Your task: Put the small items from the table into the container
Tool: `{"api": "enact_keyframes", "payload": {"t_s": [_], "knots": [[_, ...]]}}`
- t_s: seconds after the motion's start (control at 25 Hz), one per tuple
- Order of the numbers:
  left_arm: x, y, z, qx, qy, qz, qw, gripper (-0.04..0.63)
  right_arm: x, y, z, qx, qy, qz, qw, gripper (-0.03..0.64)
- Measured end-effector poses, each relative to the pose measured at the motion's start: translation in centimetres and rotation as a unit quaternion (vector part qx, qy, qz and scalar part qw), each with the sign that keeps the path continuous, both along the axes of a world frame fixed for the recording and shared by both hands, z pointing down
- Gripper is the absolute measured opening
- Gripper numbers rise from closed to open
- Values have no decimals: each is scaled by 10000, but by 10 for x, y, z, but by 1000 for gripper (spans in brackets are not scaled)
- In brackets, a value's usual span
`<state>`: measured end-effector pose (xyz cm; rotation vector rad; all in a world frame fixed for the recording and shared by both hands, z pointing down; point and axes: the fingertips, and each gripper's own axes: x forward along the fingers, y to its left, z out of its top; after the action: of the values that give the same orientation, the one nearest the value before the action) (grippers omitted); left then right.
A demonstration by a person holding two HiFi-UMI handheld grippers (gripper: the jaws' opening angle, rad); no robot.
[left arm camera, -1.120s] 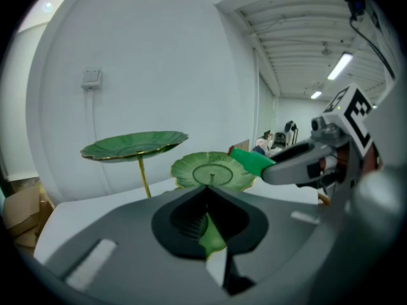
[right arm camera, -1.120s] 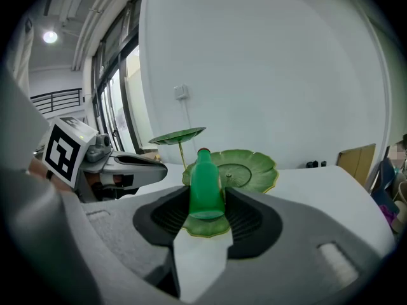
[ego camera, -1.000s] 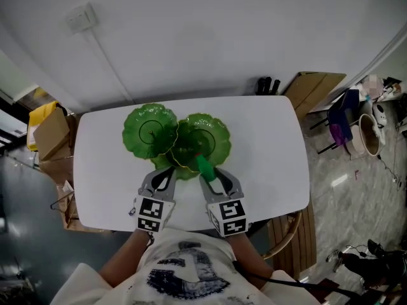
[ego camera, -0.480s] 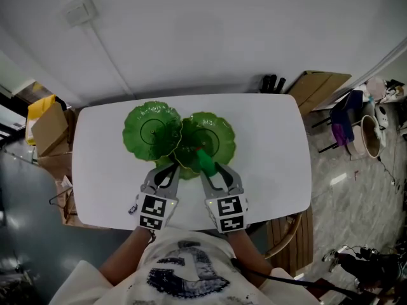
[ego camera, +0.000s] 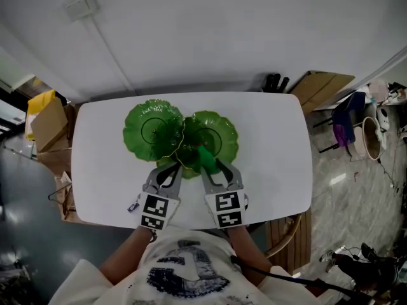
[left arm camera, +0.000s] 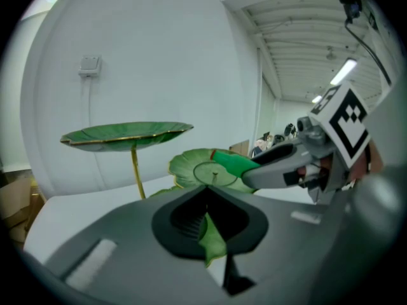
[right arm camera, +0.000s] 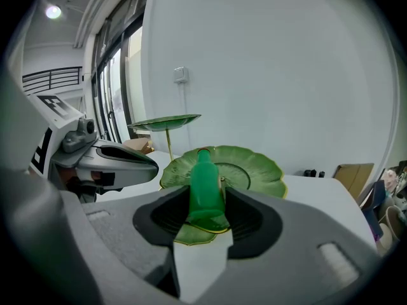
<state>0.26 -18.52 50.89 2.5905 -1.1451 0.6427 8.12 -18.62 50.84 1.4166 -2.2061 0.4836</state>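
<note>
The left hand-held gripper (left arm camera: pixel 206 226) pinches a leaf (left arm camera: pixel 213 241), the right hand-held gripper (ego camera: pixel 214 168) clasps a bottle (right arm camera: pixel 205 192), white worktop (ego camera: pixel 273 138) beneath, bare wall (ego camera: pixel 222 37) ahead.

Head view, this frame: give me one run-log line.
left gripper: shut on low leaf | right gripper: shut on green bottle | green bottle: at near rim of middle leaf dish, contact unclear | phase: likely placing

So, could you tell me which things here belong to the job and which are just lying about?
Job: green bottle, held in right gripper; tiered leaf-shaped dish; its lowest leaf, pinched by left gripper.
Lying about: cardboard box beside the table; flat cardboard by the wall; wall socket.
</note>
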Motion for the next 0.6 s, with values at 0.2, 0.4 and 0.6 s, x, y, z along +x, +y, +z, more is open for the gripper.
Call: {"api": "enact_keyframes", "payload": {"t_s": [0.2, 0.4, 0.6], "knots": [[-1, -1, 2, -27, 2, -16, 10000, -11, -3, -3, 2, -38, 19, -77, 10000, 171], [0, -2, 3, -49, -8, -52, 10000, -11, 0, -5, 4, -83, 81, -44, 9999, 172], [0, -1, 2, -59, -10, -88, 9999, -11, 3, -4, 6, -150, 33, -41, 9999, 172]]}}
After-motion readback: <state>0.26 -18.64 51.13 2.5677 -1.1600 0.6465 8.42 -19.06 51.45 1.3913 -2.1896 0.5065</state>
